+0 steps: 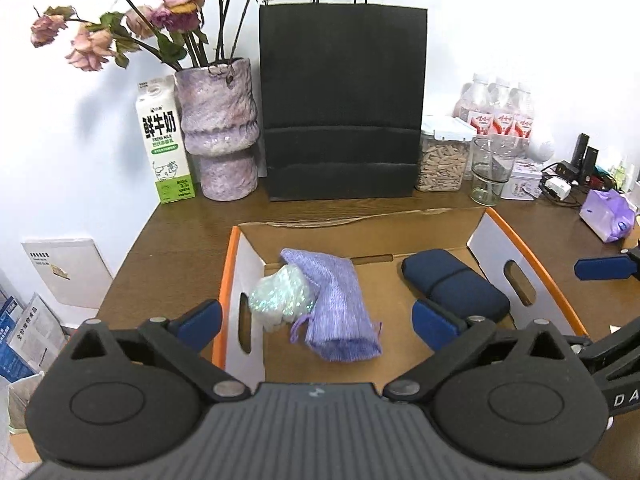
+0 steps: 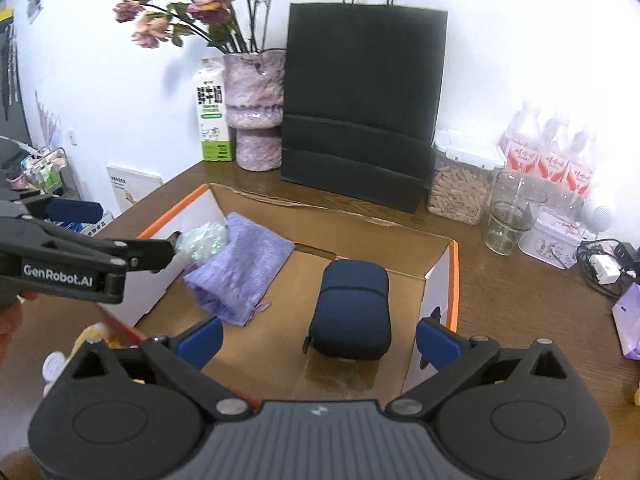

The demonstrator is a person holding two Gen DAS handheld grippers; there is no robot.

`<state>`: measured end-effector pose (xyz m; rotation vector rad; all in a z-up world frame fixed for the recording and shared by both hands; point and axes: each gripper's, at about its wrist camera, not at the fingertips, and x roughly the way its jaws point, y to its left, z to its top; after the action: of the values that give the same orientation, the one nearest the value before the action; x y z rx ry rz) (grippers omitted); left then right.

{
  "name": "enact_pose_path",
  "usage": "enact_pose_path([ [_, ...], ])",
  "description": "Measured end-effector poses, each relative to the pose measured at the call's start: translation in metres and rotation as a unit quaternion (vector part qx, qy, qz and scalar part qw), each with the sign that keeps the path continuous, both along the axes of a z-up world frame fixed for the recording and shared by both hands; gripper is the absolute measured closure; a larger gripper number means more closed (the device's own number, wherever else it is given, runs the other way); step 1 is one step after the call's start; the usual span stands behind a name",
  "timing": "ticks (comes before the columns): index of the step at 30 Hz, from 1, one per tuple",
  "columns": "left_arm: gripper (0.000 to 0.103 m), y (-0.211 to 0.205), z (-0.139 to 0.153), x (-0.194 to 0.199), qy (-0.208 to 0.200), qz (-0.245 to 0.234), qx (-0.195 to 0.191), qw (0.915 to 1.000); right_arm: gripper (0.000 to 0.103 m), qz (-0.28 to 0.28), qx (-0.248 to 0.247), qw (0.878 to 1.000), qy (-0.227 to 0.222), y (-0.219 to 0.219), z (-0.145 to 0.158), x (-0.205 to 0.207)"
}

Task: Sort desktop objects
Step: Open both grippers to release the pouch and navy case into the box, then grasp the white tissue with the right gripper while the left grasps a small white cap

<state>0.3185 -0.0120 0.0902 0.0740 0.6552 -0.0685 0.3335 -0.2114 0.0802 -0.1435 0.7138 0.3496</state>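
An open cardboard box (image 1: pixel 496 236) (image 2: pixel 440 272) with orange edges sits on the brown desk. Inside lie a purple knitted pouch (image 1: pixel 340 308) (image 2: pixel 244 268), an iridescent plastic wad (image 1: pixel 280 296) (image 2: pixel 202 240) and a dark blue zip case (image 1: pixel 456 284) (image 2: pixel 352 308). My left gripper (image 1: pixel 318 320) is open and empty, held above the box's near left side; it also shows from the side in the right wrist view (image 2: pixel 72 252). My right gripper (image 2: pixel 318 338) is open and empty above the blue case; one of its fingers (image 1: pixel 604 268) shows in the left wrist view.
At the back stand a black paper bag (image 1: pixel 342 100), a purple vase with dried roses (image 1: pixel 220 128), a milk carton (image 1: pixel 164 140), a seed jar (image 1: pixel 442 160), a glass cup (image 1: pixel 490 172), bottles (image 1: pixel 496 108) and a tin (image 1: pixel 522 184). A purple tissue pack (image 1: pixel 608 216) and cables lie right.
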Motion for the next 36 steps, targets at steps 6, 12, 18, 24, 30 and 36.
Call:
enact_pose_path([
  [6, 0.000, 0.005, 0.004, -0.036, -0.017, -0.015, -0.001, 0.9997, 0.000, 0.010, -0.001, 1.000, -0.017, -0.004, 0.005, -0.035],
  [12, 0.000, 0.011, 0.001, -0.071, -0.033, -0.024, -0.007, 0.9992, 0.000, 0.019, -0.003, 0.999, -0.040, -0.010, 0.004, -0.074],
  [18, 0.000, 0.019, -0.011, -0.102, -0.035, -0.028, -0.019, 0.9988, 0.000, 0.022, 0.011, 0.998, -0.056, -0.018, -0.003, -0.113],
  [24, 0.000, 0.025, -0.028, -0.133, -0.038, -0.023, -0.029, 0.9986, 0.000, 0.022, 0.019, 0.998, -0.061, -0.022, -0.019, -0.148],
  [30, 0.000, 0.029, -0.047, -0.163, -0.043, -0.012, -0.034, 0.9984, 0.000, 0.018, 0.023, 0.998, -0.061, -0.021, -0.037, -0.177],
  [36, 0.000, 0.034, -0.064, -0.190, -0.038, 0.003, -0.046, 0.9982, 0.000, 0.016, 0.033, 0.997, -0.063, -0.020, -0.051, -0.204],
])
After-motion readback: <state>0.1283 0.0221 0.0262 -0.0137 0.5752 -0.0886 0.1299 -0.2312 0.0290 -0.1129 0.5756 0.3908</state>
